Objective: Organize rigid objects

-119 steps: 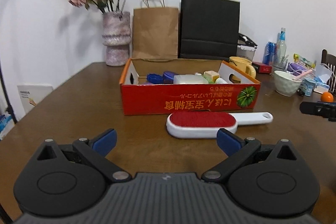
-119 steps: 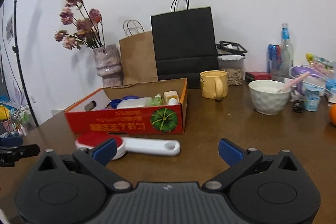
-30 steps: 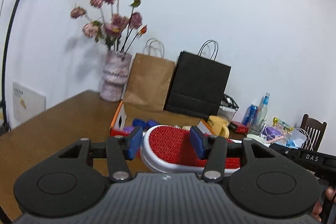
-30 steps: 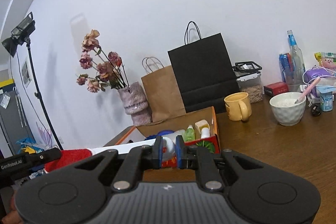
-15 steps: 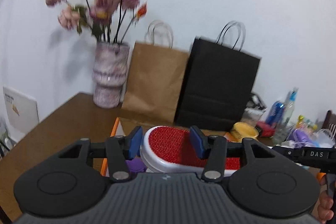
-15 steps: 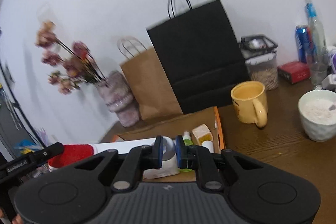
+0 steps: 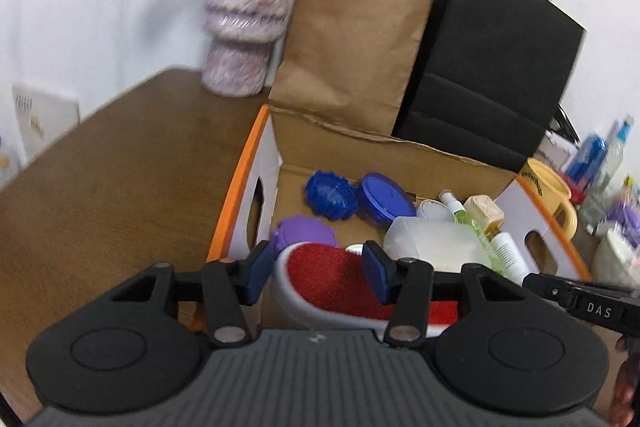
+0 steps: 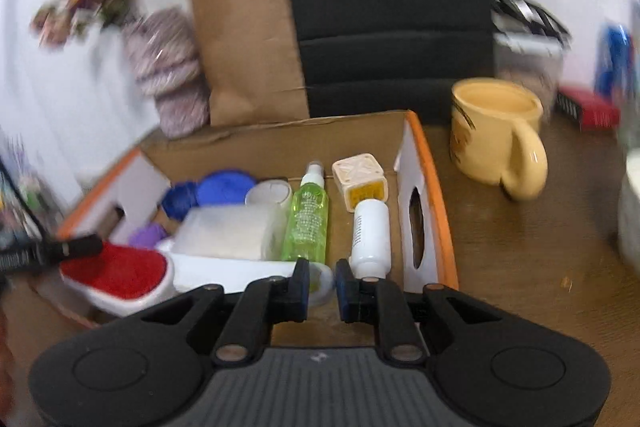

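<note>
Both grippers have carried the lint brush off the bench and over the orange-rimmed cardboard box, where it hangs above the near end. Fingers of the left gripper pinch the red bristled head from either side; those of the right gripper are pressed almost together on the tip of the white handle. Inside the box lie blue lids, a purple lid, a green spray bottle and a white bottle. A yellow mug stands just beside the box.
</note>
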A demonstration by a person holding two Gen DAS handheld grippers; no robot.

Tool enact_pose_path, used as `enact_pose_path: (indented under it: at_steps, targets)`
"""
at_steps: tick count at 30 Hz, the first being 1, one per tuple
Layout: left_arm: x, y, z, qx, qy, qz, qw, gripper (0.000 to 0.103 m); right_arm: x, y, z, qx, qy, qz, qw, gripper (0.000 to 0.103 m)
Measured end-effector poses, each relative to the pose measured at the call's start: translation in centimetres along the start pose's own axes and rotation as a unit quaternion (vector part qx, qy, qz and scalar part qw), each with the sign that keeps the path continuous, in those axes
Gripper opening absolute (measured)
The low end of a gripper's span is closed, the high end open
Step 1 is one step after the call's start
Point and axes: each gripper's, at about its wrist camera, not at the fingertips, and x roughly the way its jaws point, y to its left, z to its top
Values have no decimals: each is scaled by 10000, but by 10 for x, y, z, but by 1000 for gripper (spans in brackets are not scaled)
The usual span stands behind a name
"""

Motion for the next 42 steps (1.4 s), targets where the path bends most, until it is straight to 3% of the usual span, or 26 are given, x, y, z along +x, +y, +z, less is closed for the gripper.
enact_pose_path:
  at_steps: [5,8,10,14,19,25,29,36,39,42]
  targets:
    - [-8,-10,-5,370,-18,-15,9993,65,-1,8,-6,-235,96,-125,9996,17]
    - [-21,-14,1,445,-112,33,9989,69,-13,7,0,-187,24,-158,9997,25]
    - [-37,-15,7,454,-228,14,9987,74,-29,6,7,-148,-125,-139,9997,39]
    - [-78,-21,17,613,-695,193,9955,86,-75,4,20,-80,-643,-51,9979,54]
    - [-138,-34,13,825,-1422,406,9856,93,-139,10,15,-159,-1412,127,9898,76]
    - [-197,-48,-10,1056,-1945,453,9742,99,-195,20,-11,-345,-2128,51,9765,82]
    - [-222,-53,-29,1057,-2139,259,9708,102,-225,27,-34,-493,-2541,-5,9659,83]
    - [-261,-57,-66,1111,-2234,221,9681,103,-257,33,-78,-431,-2640,8,9636,84]
    - [-281,-55,-87,1086,-2183,240,9695,103,-273,37,-103,-356,-2641,54,9638,93]
    - [-307,-49,-111,1036,-2163,177,9707,103,-292,44,-132,-332,-2589,98,9653,93]
